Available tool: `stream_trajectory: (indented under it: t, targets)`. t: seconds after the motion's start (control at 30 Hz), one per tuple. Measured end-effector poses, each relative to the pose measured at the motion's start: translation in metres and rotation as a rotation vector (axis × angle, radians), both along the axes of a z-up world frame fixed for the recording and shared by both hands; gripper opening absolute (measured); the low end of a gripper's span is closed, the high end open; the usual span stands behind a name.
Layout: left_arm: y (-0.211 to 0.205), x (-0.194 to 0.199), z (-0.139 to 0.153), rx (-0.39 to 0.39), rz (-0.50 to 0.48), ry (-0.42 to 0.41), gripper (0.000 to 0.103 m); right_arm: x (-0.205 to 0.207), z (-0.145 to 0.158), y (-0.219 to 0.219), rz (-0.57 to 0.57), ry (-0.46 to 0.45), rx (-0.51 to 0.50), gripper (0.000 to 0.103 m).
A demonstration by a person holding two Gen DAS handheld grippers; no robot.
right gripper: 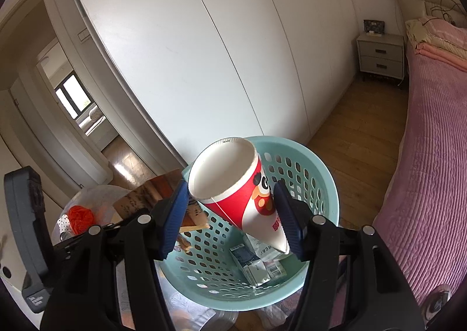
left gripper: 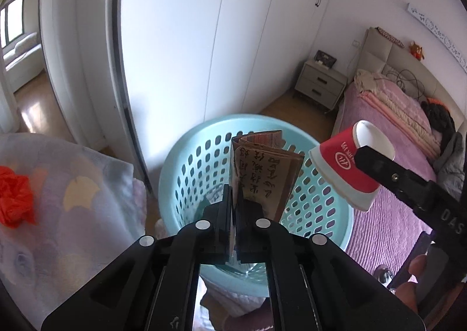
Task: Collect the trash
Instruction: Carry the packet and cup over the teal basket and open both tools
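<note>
My left gripper (left gripper: 232,193) is shut on a folded brown paper (left gripper: 262,167) with black calligraphy, and holds it upright over the pale blue perforated basket (left gripper: 181,152). To its right, one black finger (left gripper: 379,164) of the other gripper grips a red and white paper cup (left gripper: 338,167). In the right wrist view my right gripper (right gripper: 230,185) has its blue pads (right gripper: 175,214) pressed on both sides of the paper cup (right gripper: 251,202), which is tilted with its mouth up and left, above the basket (right gripper: 321,173). The folded paper (right gripper: 146,199) shows at the basket's left rim.
Several small cartons and packets (right gripper: 256,263) lie in the basket's bottom. A red plastic bag (left gripper: 14,196) rests on a cloth-covered table (left gripper: 73,185) to the left. A pink bed (right gripper: 432,155) runs along the right, white wardrobe doors (right gripper: 204,53) stand behind, and a nightstand (right gripper: 381,50) sits beyond.
</note>
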State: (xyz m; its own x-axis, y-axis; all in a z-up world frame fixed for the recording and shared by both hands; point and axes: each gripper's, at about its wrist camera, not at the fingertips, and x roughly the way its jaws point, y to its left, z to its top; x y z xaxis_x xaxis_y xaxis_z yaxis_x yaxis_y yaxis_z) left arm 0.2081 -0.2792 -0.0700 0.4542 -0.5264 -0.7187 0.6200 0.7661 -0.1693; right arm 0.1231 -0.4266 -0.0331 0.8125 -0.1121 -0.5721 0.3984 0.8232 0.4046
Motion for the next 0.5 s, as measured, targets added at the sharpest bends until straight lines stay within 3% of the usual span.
stream_trajectory:
  t: [0.1,0.23,0.3,0.43,0.5]
  targets:
    - [-0.002,-0.002,-0.001,0.015,0.000,-0.019,0.018,0.002,-0.003,-0.003,0.000,0.006,0.005,0.057]
    - [0.000,-0.006,0.002,0.013,-0.003,-0.031,0.020,0.005,-0.003,-0.003,0.003,0.008,0.008,0.058]
    - [0.006,-0.005,0.004,0.006,0.008,-0.033,0.030,0.007,-0.004,-0.003,0.002,0.013,0.008,0.058]
    - [0.019,-0.009,0.013,-0.022,0.026,-0.049,0.038,0.007,-0.005,-0.001,-0.022,0.024,0.002,0.074]
    - [0.027,-0.014,0.019,-0.034,0.035,-0.062,0.043,0.006,-0.005,0.000,-0.020,0.019,0.002,0.075]
